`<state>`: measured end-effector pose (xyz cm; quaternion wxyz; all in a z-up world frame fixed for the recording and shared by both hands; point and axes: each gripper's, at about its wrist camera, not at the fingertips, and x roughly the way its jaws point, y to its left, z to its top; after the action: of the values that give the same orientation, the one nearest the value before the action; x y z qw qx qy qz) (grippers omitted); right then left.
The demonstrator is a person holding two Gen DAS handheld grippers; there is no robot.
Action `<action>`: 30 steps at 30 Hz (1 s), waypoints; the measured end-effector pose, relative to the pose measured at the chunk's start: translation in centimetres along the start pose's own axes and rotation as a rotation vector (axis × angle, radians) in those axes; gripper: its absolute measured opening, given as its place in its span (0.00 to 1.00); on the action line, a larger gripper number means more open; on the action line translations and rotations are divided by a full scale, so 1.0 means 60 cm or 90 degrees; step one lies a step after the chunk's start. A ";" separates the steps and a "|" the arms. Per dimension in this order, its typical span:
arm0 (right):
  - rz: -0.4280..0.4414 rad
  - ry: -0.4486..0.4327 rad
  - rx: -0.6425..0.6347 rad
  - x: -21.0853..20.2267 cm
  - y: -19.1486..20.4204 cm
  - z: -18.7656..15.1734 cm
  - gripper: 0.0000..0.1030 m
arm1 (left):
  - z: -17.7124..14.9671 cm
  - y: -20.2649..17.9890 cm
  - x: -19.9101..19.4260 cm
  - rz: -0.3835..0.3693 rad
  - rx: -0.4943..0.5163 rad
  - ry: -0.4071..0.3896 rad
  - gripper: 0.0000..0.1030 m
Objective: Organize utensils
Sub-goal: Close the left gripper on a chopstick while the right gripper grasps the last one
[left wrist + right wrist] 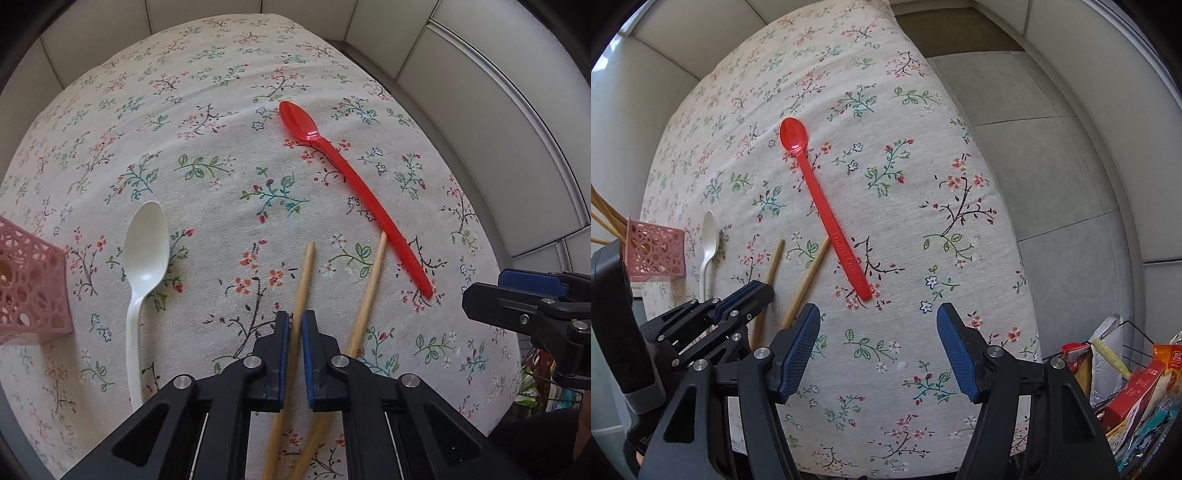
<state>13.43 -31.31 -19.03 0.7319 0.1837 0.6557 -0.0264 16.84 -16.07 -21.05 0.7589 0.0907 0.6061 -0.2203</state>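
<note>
In the left wrist view, the pink holder [31, 284] sits at the left edge, with the white spoon [142, 258] just beside it. At lower centre, the left gripper [295, 325] is clamped on the left chopstick [304, 280]; contact appears firm, though blur obscures the pads. The second chopstick [369, 284] lies alongside and crosses beneath: lifting could drag it. The red spoon [354, 181] lies upper right. The right gripper [879, 325] hangs with jaws apart, empty, near the spoon's handle.

White spoon [142, 266] handle end hidden behind left tongs [295, 328]
</note>
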 end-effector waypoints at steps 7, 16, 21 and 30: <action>0.018 0.012 0.003 0.013 0.023 0.004 0.67 | -0.015 0.028 -0.054 0.005 -0.010 -0.042 0.06; 0.062 0.059 0.001 0.053 0.075 0.011 0.66 | -0.055 0.083 -0.130 -0.002 -0.028 -0.085 0.05; 0.079 0.084 0.016 0.081 0.094 0.020 0.65 | -0.070 0.101 -0.149 -0.006 -0.034 -0.098 0.05; -0.019 0.032 -0.003 0.092 0.121 0.037 0.45 | -0.091 0.127 -0.165 -0.002 -0.040 -0.104 0.05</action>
<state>18.35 -24.12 -22.52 0.7152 0.1728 0.6765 -0.0309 13.75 -4.90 -13.91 0.8079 0.0472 0.5489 -0.2092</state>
